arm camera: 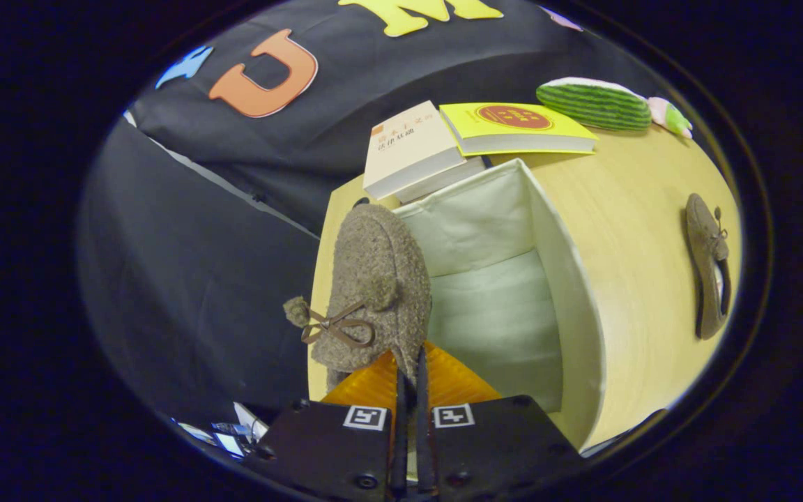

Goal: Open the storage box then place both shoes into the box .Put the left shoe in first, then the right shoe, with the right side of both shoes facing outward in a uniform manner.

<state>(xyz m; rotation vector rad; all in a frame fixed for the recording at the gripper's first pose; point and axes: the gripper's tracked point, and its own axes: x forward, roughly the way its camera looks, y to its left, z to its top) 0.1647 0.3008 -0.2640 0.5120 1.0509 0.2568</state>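
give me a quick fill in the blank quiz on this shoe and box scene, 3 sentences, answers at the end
1. The fingers of the gripper are shut on the edge of a fuzzy brown ____, just beside the open storage box.
2. The other shoe lies on the ____, beyond the box's far wall.
3. Beyond the box lie two ____, one white and one yellow.

Missing words: shoe; table; books

Open storage box (513, 293) interior free beside held shoe (373, 286); books (415, 150) just beyond.
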